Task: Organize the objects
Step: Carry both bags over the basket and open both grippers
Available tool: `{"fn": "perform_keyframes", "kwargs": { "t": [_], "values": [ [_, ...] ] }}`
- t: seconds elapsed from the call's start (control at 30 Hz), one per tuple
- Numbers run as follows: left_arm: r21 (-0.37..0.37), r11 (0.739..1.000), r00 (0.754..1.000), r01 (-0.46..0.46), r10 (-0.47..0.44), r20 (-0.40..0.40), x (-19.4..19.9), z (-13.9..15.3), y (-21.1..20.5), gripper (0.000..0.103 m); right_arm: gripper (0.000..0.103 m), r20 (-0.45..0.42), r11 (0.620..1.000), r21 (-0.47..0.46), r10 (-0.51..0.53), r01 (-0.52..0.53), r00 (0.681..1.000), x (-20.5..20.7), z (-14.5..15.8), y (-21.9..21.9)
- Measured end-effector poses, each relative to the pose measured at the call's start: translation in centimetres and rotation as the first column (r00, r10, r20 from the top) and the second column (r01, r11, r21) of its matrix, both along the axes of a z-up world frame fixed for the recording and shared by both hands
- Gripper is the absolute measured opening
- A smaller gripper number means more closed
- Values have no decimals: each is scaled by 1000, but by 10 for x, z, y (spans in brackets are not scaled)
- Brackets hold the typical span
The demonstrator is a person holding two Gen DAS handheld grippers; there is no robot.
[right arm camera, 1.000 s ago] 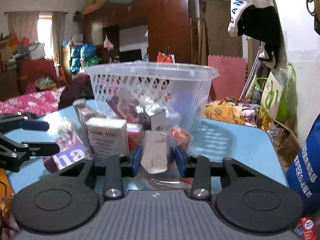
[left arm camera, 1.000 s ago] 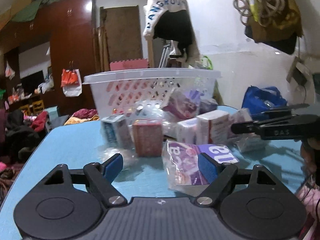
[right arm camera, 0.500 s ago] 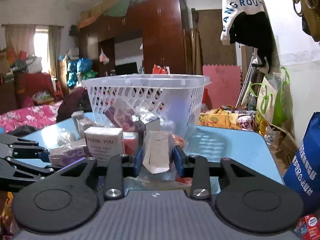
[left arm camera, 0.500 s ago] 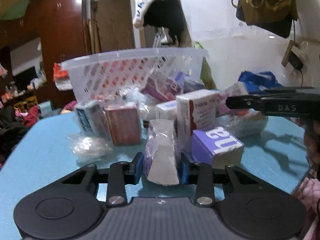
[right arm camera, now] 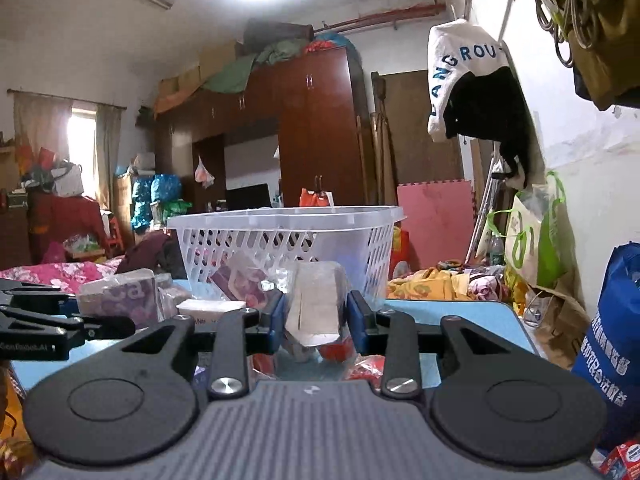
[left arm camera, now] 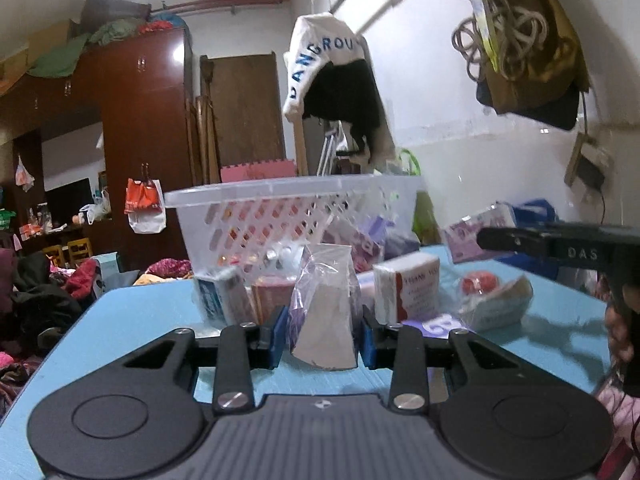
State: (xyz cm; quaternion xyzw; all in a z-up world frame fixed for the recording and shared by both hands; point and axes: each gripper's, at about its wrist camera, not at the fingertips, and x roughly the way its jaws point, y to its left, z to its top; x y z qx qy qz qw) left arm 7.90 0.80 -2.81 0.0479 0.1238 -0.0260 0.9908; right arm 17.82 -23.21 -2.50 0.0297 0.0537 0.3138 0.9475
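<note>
- Left gripper (left arm camera: 323, 338) pinches a clear-wrapped packet (left arm camera: 325, 312), just above the bench (left arm camera: 120, 320).
- Right gripper (right arm camera: 314, 322) pinches a paper-filled pouch (right arm camera: 316, 304).
- White basket (left arm camera: 280, 196) at the bench's far edge holds some items; boxes (left arm camera: 406, 290) remain outside, so sorting looks partly done.

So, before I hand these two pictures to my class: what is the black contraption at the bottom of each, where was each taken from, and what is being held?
Each black contraption is a hand-held two-finger gripper; a person carries one in each hand, with a camera on it looking forward along the fingers. One picture comes from the left gripper, the other from the right gripper. Both are shut, each on a crinkly clear packet: the left packet and the right packet. On the blue table stands a white lattice basket with packets inside, and small boxes lie in front of it, such as a white box with red print. The right gripper also juts in at the right edge of the left picture.
</note>
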Motion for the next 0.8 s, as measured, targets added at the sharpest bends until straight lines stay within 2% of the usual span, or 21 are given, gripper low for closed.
{"fn": "perform_keyframes", "kwargs": {
  "t": [0.13, 0.23, 0.3, 0.4, 0.5, 0.57, 0.67, 0.7, 0.73, 0.8],
  "values": [
    [-42, 999, 1000, -8, 9, 29, 0, 13, 13, 40, 36, 8, 998, 57, 14, -14, 1000, 0, 10, -7],
    [-77, 997, 999, 1, 3, 53, 6, 37, 22, 40, 36, 84, 1000, 18, 5, -6, 996, -7, 35, 1],
    [-97, 995, 999, 12, -8, 43, 21, 61, 27, 40, 36, 95, 999, -9, 35, -34, 995, 2, 61, 12],
    [-76, 997, 1000, -13, 14, 12, 61, 99, 30, 40, 36, 92, 997, -49, 67, -62, 994, 31, 99, 33],
    [-90, 994, 997, -55, 50, -58, 112, 123, 39, 40, 36, 8, 990, -66, 122, -121, 993, 74, 122, 57],
    [-119, 989, 990, -91, 77, -117, 148, 129, 50, 40, 36, -17, 988, -107, 112, -114, 994, 96, 129, 75],
    [-147, 981, 974, -126, 94, -205, 188, 123, 64, 42, 38, -53, 974, -199, 101, -110, 993, 119, 125, 102],
    [-136, 982, 970, -129, 96, -225, 196, 118, 67, 54, 46, -77, 965, -231, 107, -122, 991, 125, 123, 109],
    [-116, 983, 963, -141, 110, -245, 204, 113, 70, 69, 53, -94, 959, -256, 101, -122, 990, 130, 121, 114],
    [-85, 981, 956, -177, 150, -252, 208, 105, 74, 71, 82, -87, 957, -281, 45, -67, 995, 132, 117, 115]
  ]
}}
